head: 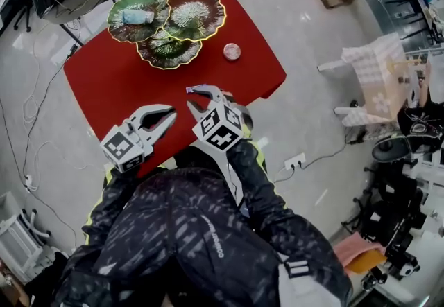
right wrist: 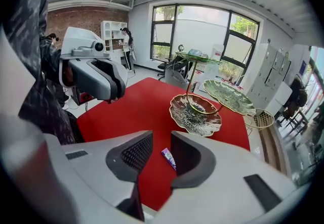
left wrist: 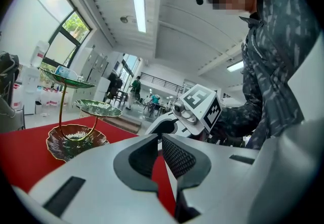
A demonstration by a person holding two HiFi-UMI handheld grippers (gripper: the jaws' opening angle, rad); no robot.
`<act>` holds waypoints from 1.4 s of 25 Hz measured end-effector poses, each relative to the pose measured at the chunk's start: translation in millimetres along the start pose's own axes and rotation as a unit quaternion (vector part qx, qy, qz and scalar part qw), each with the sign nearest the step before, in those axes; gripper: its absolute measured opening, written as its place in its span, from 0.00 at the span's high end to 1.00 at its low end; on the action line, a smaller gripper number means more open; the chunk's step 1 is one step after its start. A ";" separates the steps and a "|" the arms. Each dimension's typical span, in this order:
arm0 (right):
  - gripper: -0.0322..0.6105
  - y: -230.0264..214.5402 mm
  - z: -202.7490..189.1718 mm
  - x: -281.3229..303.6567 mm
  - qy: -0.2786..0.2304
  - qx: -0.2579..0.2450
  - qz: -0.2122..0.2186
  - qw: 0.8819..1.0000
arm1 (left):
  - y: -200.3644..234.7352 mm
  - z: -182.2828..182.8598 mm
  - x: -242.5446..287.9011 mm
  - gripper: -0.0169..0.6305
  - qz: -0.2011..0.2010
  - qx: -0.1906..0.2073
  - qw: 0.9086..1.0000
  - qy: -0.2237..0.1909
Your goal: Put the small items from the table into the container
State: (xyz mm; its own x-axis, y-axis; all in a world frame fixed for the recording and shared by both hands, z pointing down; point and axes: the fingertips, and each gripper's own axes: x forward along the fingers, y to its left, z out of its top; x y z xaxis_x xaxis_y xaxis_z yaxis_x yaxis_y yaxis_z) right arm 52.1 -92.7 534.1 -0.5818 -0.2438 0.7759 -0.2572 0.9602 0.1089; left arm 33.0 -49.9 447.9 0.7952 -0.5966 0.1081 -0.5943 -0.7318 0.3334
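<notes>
Just ahead of your right gripper [right wrist: 161,142], jaws parted, lies a purple packet [right wrist: 168,158]; left gripper [left wrist: 159,142] jaws narrowly apart, empty.

Purple pkt [right wrist: 168,158] partly behind jaw

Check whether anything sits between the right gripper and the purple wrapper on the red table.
Nothing visible does. The right gripper has its jaws apart, and the purple wrapper lies on the bare red table in line with their gap.
</notes>
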 end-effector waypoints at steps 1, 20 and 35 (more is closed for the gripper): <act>0.80 -2.4 -4.1 4.0 0.004 0.000 0.003 1.000 | 2.7 -4.6 2.7 0.95 -0.001 0.002 1.000 0.007; 0.71 -14.5 -72.0 88.7 0.109 -0.040 0.059 0.992 | 45.9 -62.4 21.2 0.95 -0.020 -0.005 0.998 0.052; 0.68 -23.4 -105.0 132.5 0.156 -0.073 0.074 0.982 | 62.4 -79.1 11.5 0.95 0.004 -0.012 0.999 0.048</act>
State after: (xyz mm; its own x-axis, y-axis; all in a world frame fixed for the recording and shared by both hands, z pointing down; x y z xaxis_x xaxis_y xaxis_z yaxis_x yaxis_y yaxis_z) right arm 62.1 -133.2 699.7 -0.3332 -0.0673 0.9405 -0.0608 0.9969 0.0498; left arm 14.5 -76.3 544.1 0.7994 -0.5667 0.1996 -0.5981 -0.7186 0.3548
